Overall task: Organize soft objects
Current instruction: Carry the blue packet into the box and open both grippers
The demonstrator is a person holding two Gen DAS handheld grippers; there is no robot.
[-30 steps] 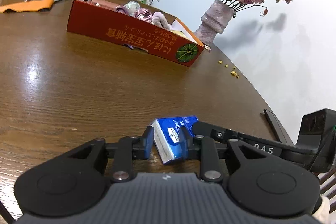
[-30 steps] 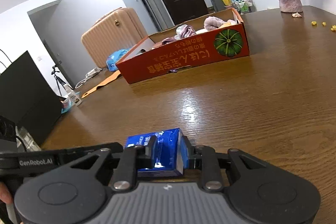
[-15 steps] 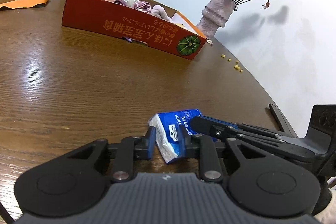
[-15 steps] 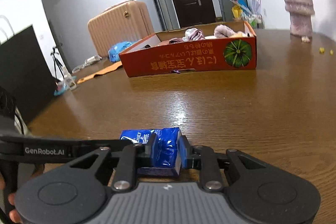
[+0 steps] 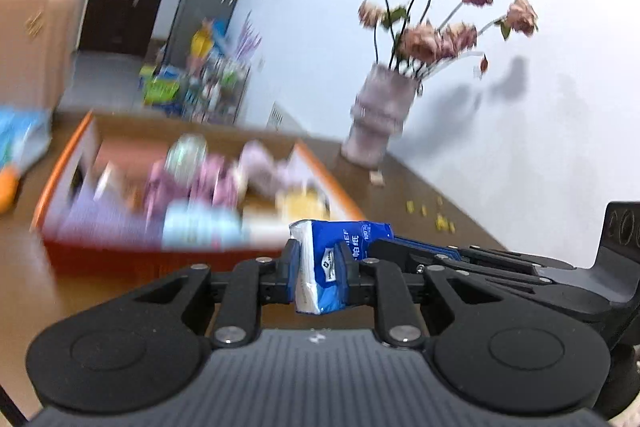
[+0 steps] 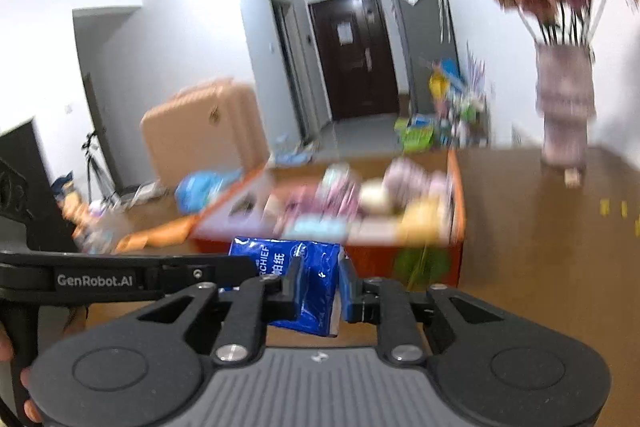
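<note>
Blur smears most of your left wrist view, yet the near parts stay sharp. Your left gripper (image 5: 317, 269) is clamped on the blue tissue pack (image 5: 332, 263), its two fingers pressed against the pack's white end and blue face. The pack hangs above the wooden table (image 5: 404, 187), in front of the orange cardboard box (image 5: 64, 187) that spreads toward ten o'clock. Soft pink and purple items (image 5: 208, 179) fill the box, though blur hides what each one is. At one o'clock a pale vase (image 5: 378, 123) holds dried roses (image 5: 432, 35), with small yellow crumbs (image 5: 436, 215) on the table below it. Only this view shows the right gripper from outside, reaching in from three o'clock to the pack's far end.

Your right wrist view shows the same pack from its other side. Your right gripper (image 6: 318, 283) is closed on the tissue pack (image 6: 292, 267), fingers squeezing the crinkled blue wrapper. Here the left gripper's arm comes in from nine o'clock, with your hand (image 6: 8, 351) partly visible at the frame's edge. Beyond the pack lies the cardboard box (image 6: 456, 195) at twelve o'clock, with a green mark on its near wall. This view alone shows a tan suitcase (image 6: 200, 131) at ten o'clock, a dark door (image 6: 356, 55) and an orange cloth (image 6: 160, 233) on the table (image 6: 540, 267).
</note>
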